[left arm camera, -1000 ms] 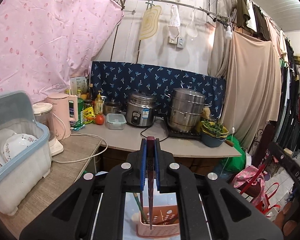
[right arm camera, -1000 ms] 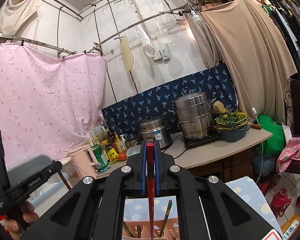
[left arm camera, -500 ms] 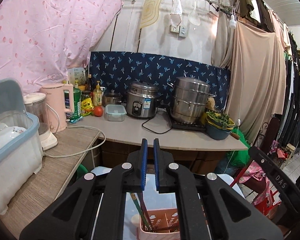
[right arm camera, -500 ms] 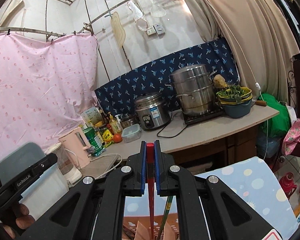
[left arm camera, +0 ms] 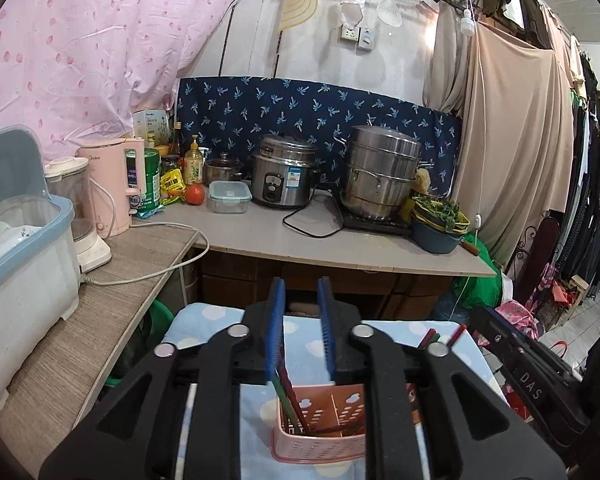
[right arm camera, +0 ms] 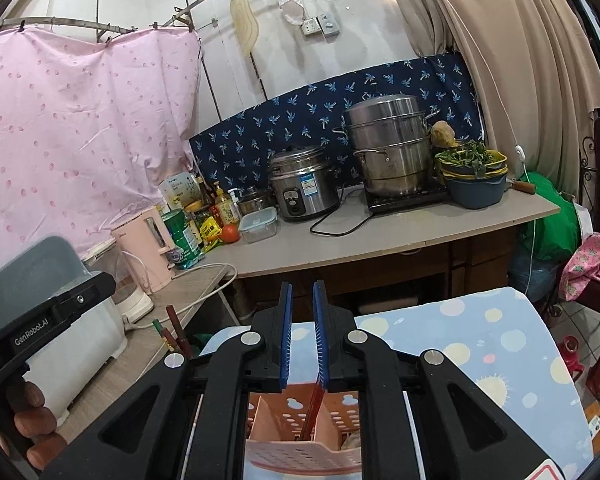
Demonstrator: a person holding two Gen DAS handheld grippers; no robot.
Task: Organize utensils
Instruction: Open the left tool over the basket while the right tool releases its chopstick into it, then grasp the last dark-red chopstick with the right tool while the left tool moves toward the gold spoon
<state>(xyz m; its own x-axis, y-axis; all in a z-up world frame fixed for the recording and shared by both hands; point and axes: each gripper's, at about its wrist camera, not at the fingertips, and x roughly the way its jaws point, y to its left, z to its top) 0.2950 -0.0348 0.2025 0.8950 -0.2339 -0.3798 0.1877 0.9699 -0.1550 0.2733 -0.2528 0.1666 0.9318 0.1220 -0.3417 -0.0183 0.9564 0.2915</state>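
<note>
Grippers tilt gently downward over a pink slotted basket that stands on a blue dotted tablecloth in a crowded kitchen. The left gripper has just been opening; its blue pads stand apart with nothing clamped between them, and dark red and green chopsticks lean in the basket's left compartment just below. The right gripper has also just been opening, its pads parted by a narrow gap, and a red chopstick stands free in a compartment of the basket beneath. At the right camera's lower left edge, a hand wraps the left gripper's black handle. A rice cooker sits on the counter beyond.
</note>
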